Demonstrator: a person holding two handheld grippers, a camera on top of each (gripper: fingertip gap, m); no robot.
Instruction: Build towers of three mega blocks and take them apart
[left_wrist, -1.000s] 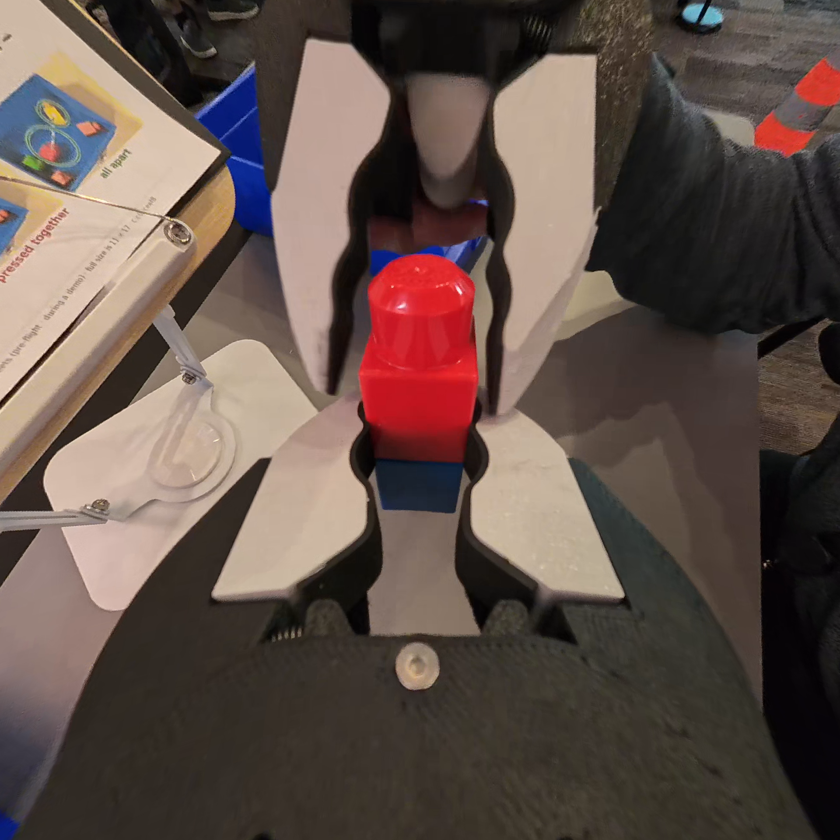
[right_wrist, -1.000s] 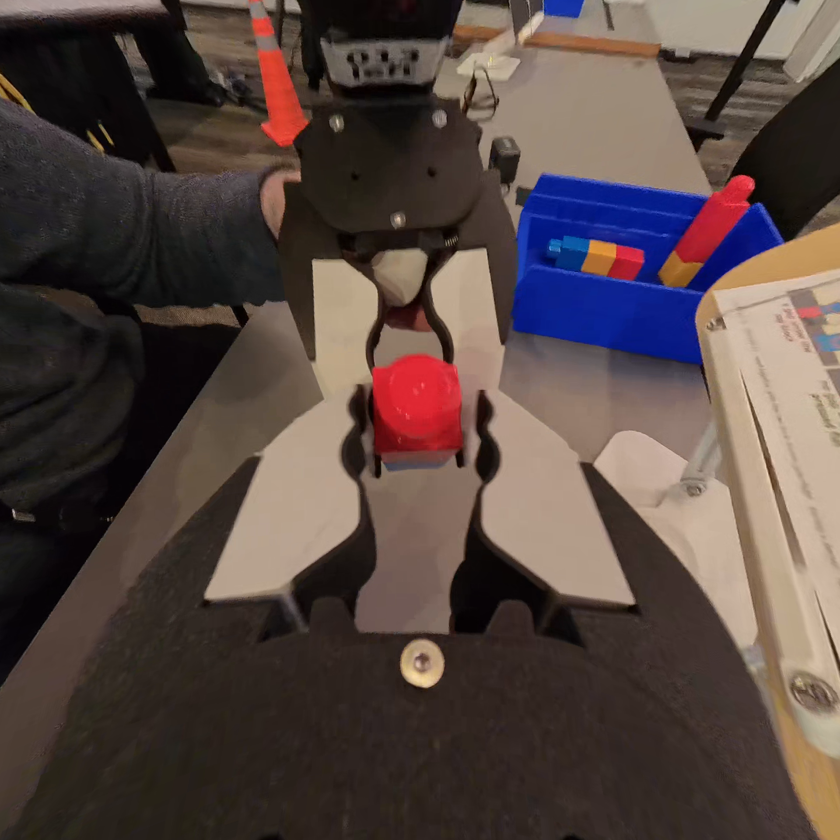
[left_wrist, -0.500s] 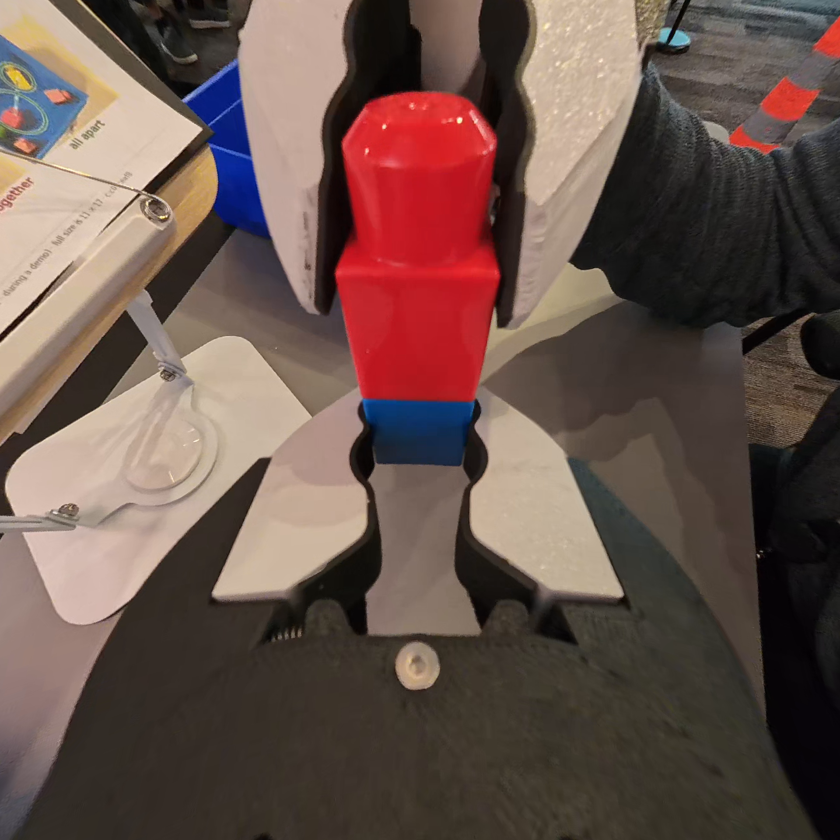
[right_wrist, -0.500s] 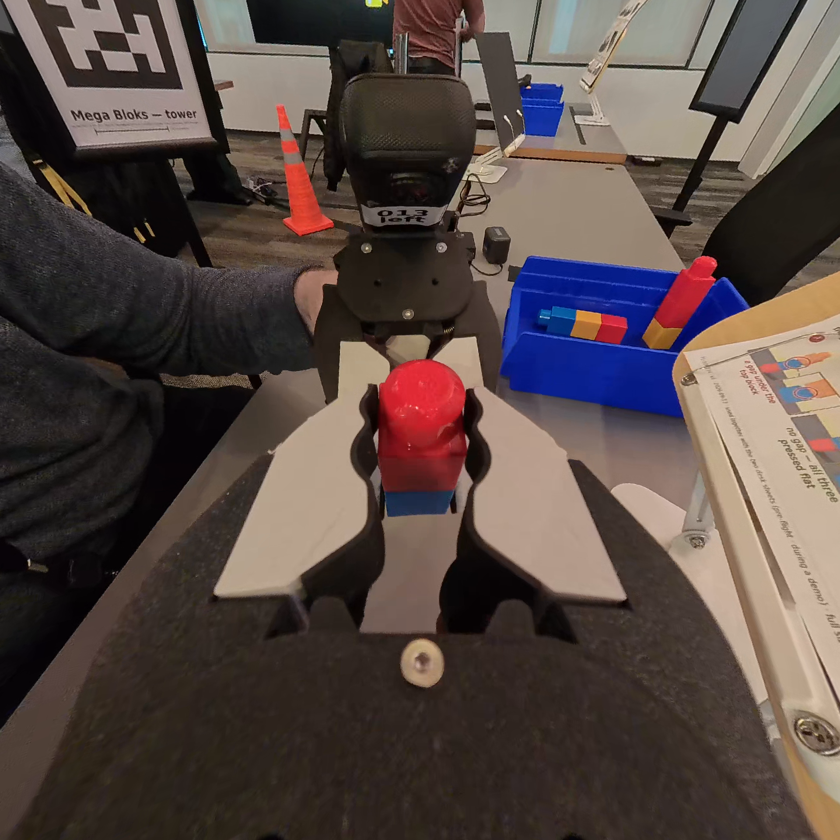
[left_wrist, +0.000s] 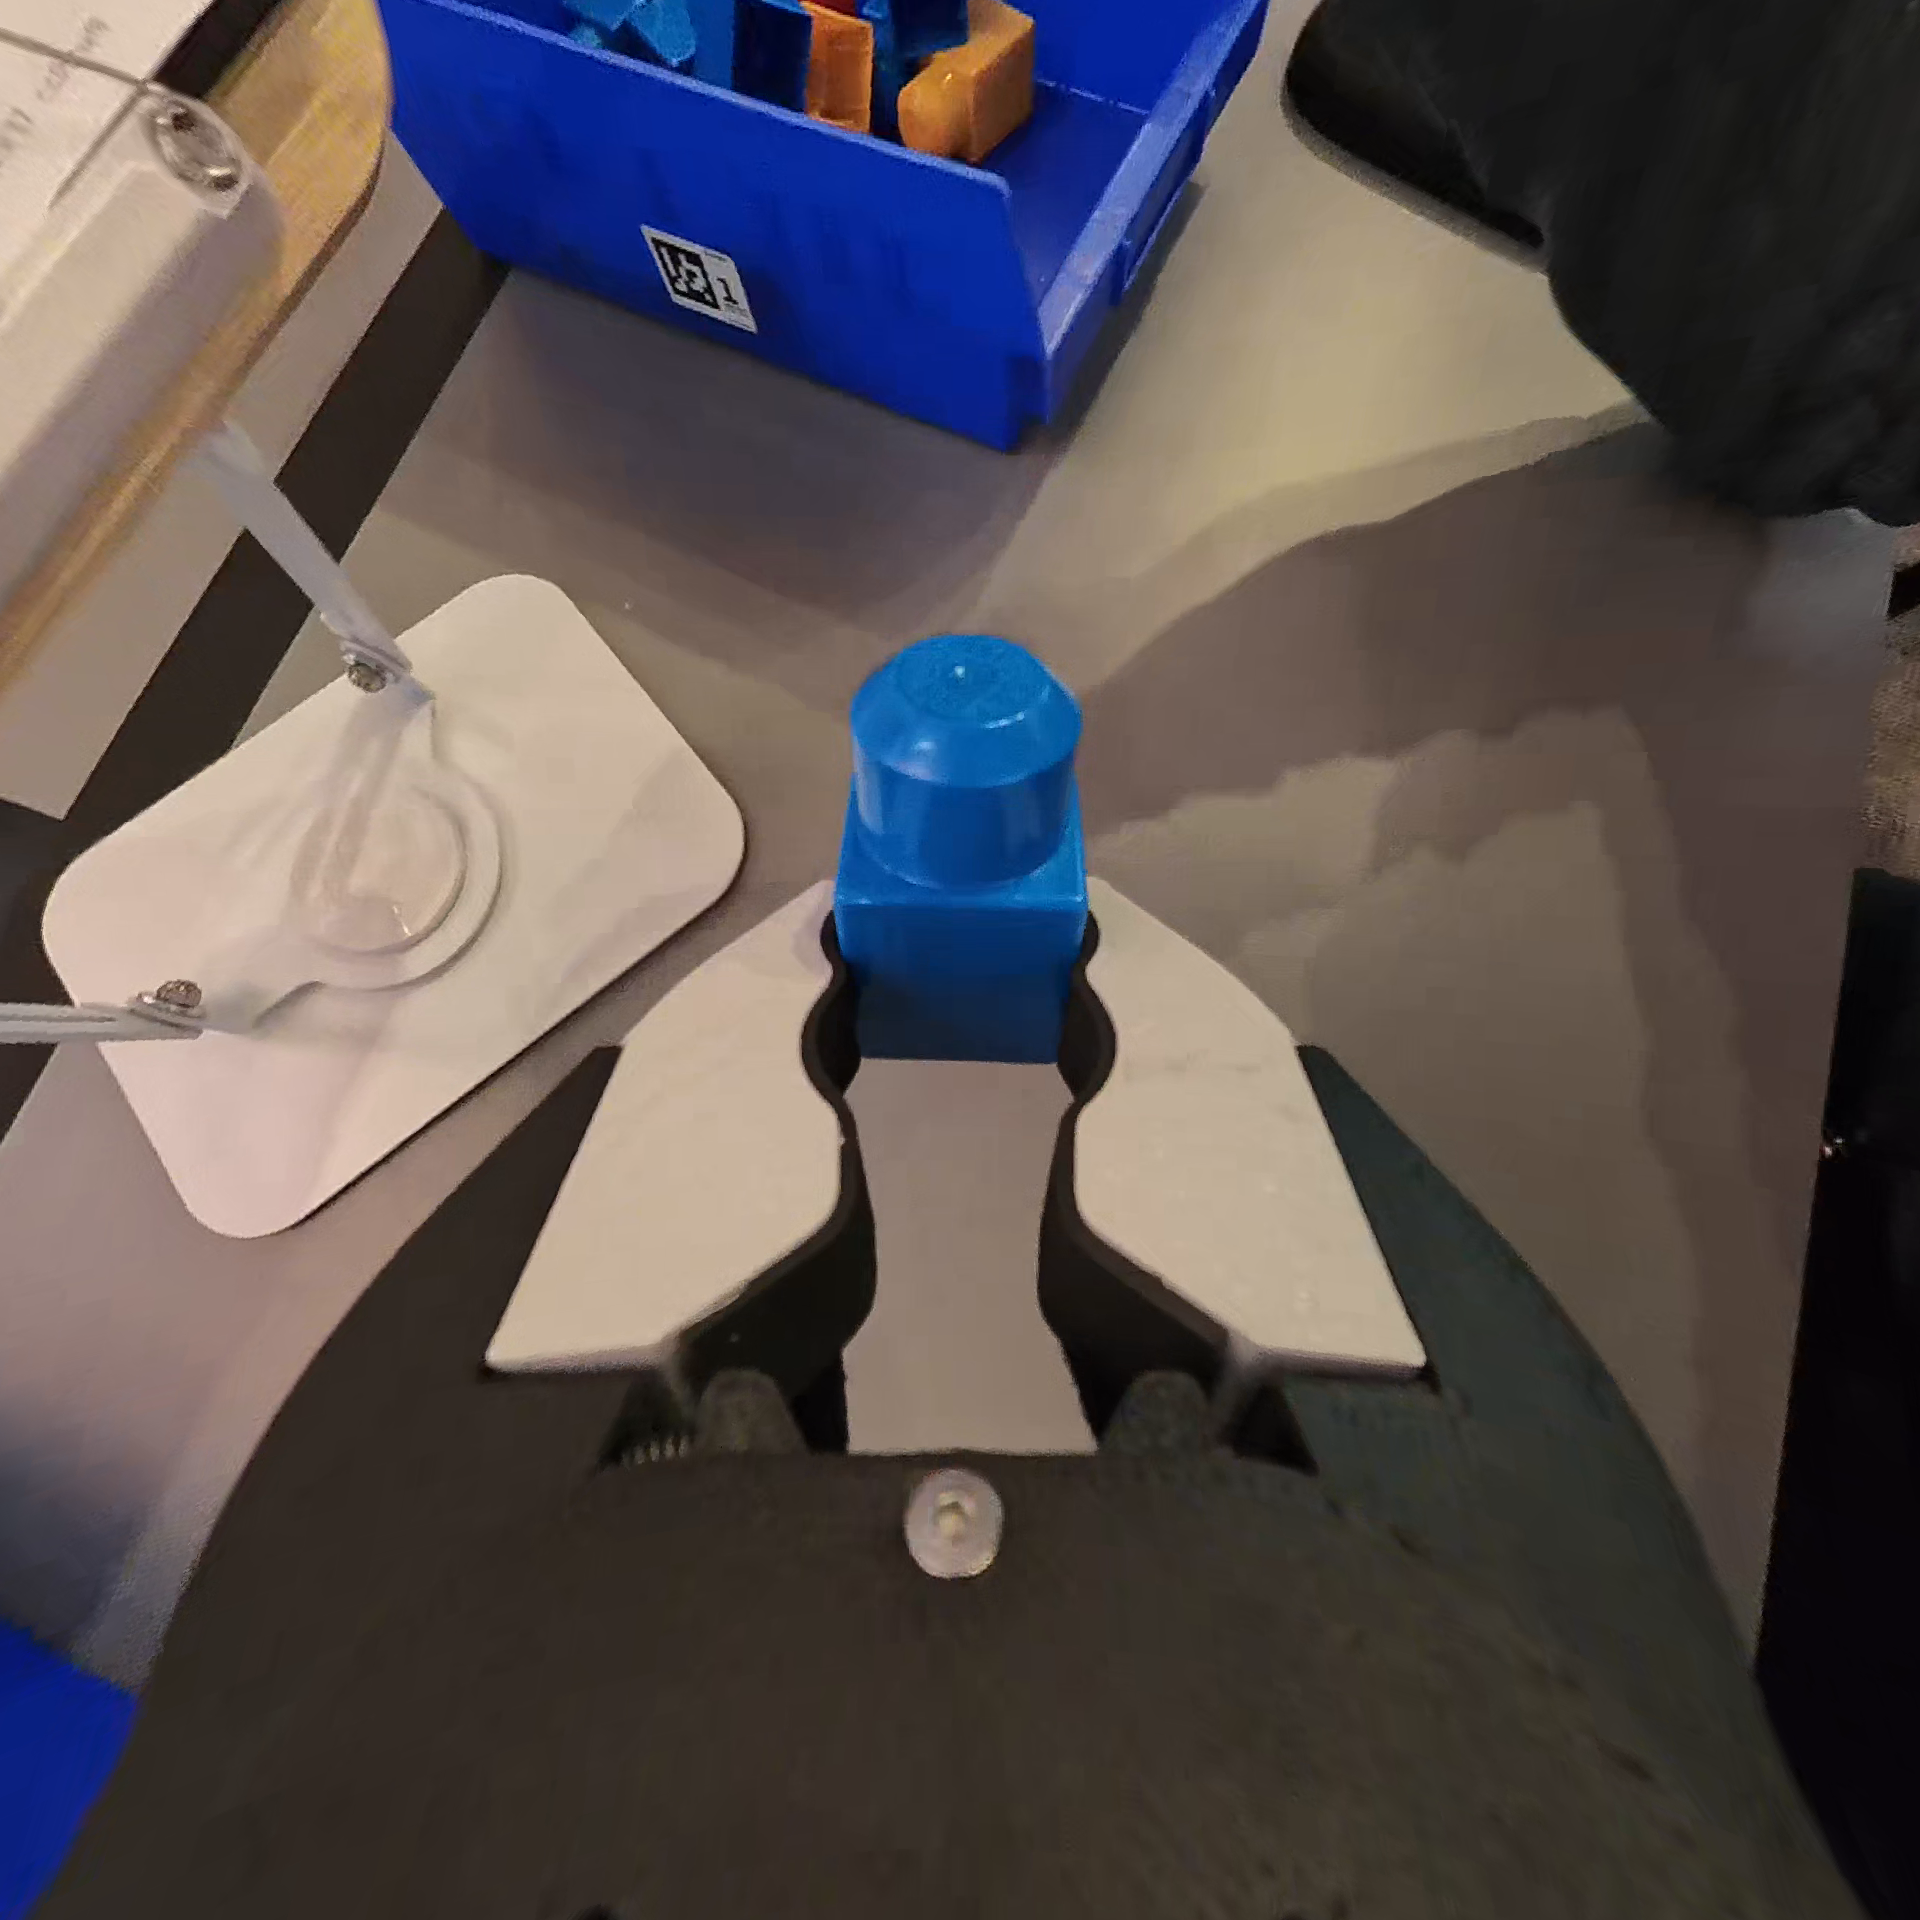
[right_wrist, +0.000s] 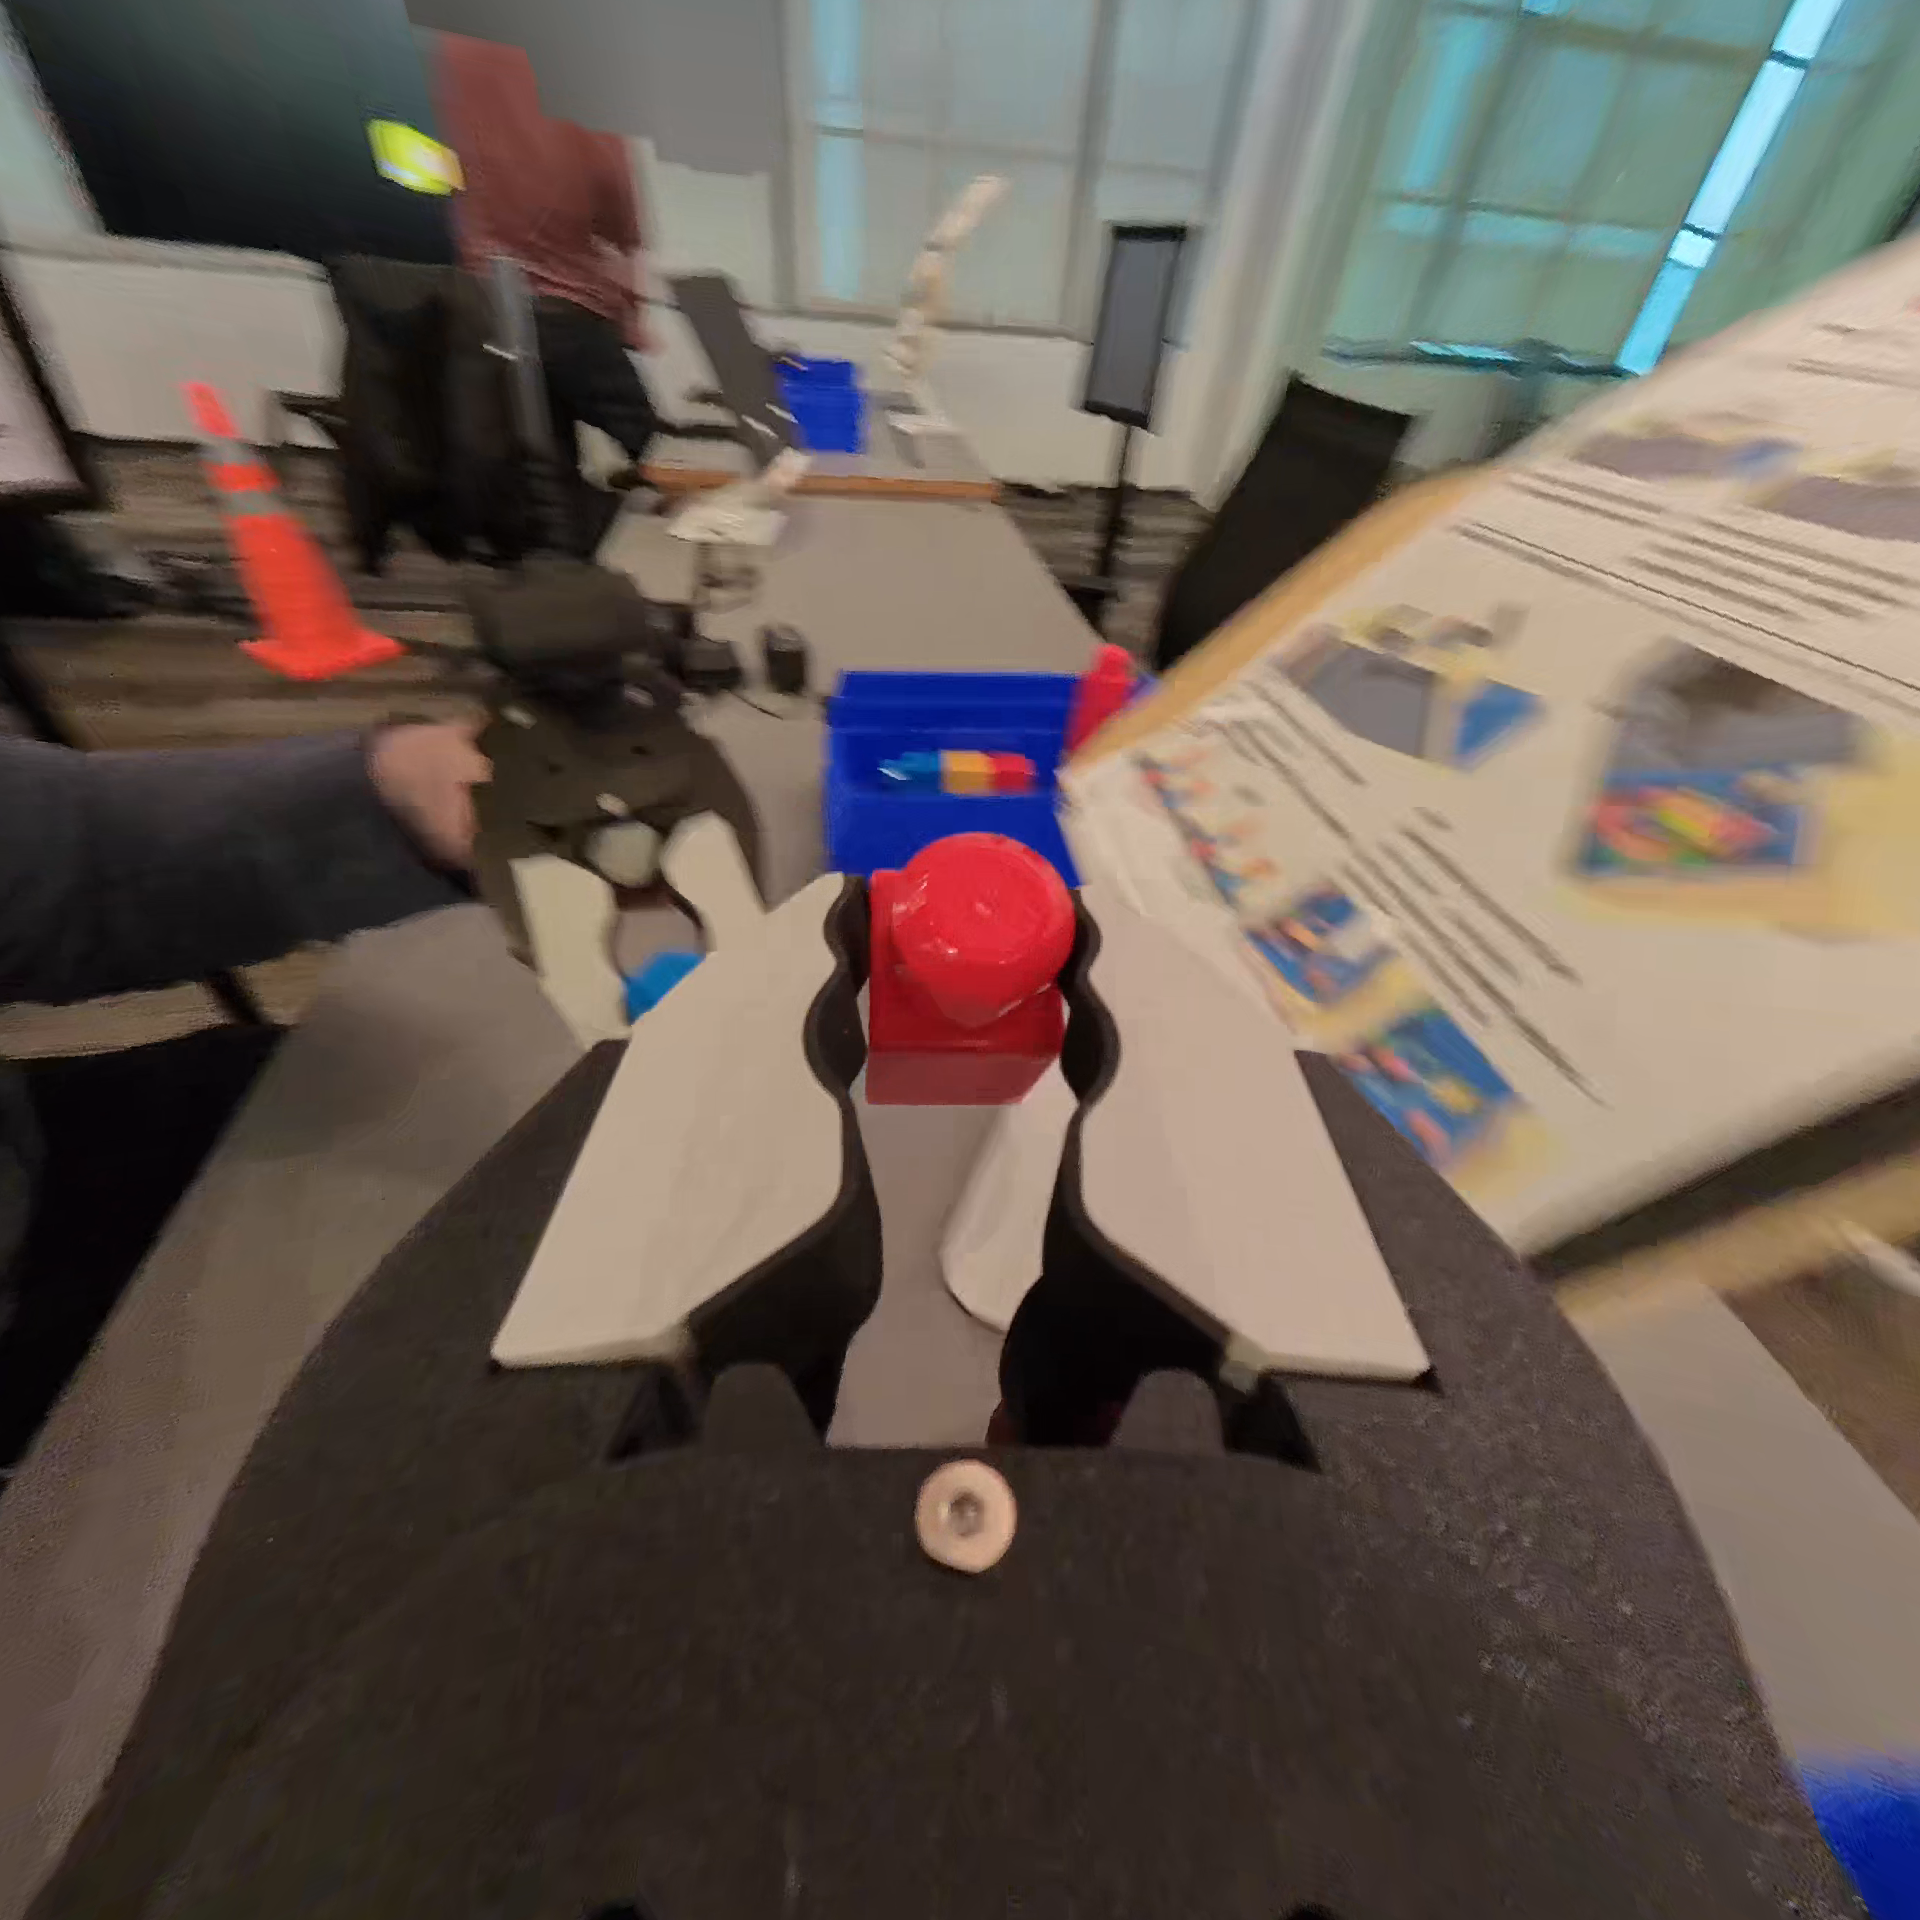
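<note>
Blue block (left_wrist: 956, 894) sits pinched between the left gripper (left_wrist: 958, 961) jaws, stud up, just above the grey surface (left_wrist: 1351, 582) — red block (right_wrist: 966, 966) is clamped likewise in the right gripper (right_wrist: 961, 987), well apart, likely mid-disassembly. Beyond both jaws waits the blue bin (left_wrist: 831, 239).

My left wrist view is dim and warm, mostly sharp; my fingers throw layered soft shadows across the grey table (left_wrist: 1351, 582) toward the upper right. My right wrist view is brighter, daylit by windows (right_wrist: 1558, 156) at upper right, heavily motion-blurred, the tilted instruction sheet (right_wrist: 1558, 727) smeared. Both frames bend at the edges.
</note>
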